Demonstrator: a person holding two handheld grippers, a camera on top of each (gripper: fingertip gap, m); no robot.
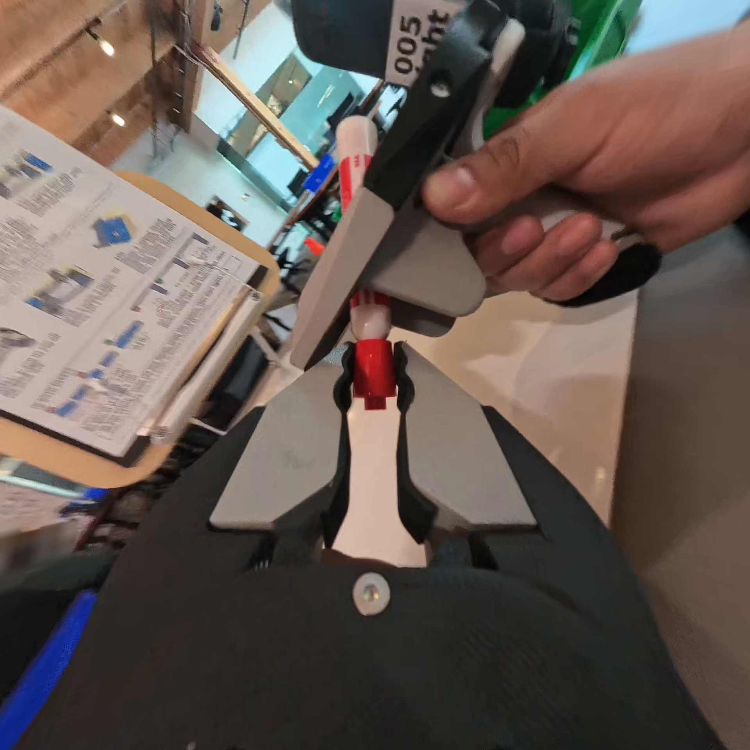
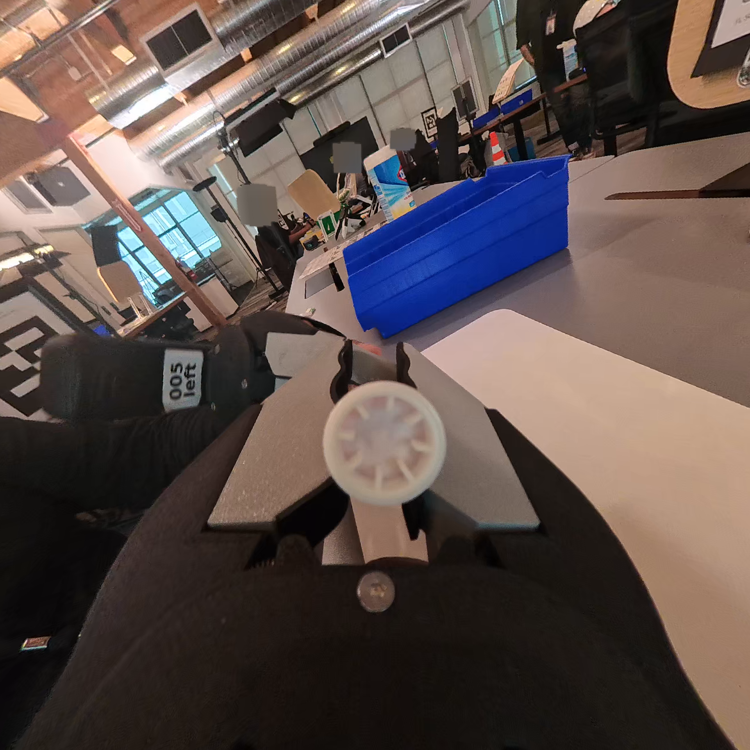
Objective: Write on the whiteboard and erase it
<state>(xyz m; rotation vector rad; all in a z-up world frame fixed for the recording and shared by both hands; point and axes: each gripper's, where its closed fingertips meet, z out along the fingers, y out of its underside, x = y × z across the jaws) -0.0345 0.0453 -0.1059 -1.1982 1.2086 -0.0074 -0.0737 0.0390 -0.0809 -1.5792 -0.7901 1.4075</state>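
Looking through the left wrist view first, we see the left tongs (image 1: 373, 375) closed tight on the red cap (image 1: 373, 373) of a marker (image 1: 357, 162). The white barrel runs up toward 12 o'clock, where the right tongs (image 1: 367, 308) clamp it from 1 o'clock, held by a bare hand (image 1: 588, 203). A printed sheet on a clipboard (image 1: 101, 284) sits at 9 o'clock, blurred. The whiteboard (image 1: 507, 385) lies pale under the tongs.

In the right wrist view, we see the right tongs (image 2: 373, 365) closed on the marker, its white butt end (image 2: 383, 444) facing us, blurred. The left tongs (image 2: 284, 357) come in from 9 o'clock; their grip is hidden here. The whiteboard (image 2: 588, 446) spreads at 3 o'clock on the grey surface (image 2: 649, 292); a blue bin (image 2: 458, 247) stands at 1 o'clock beyond it.
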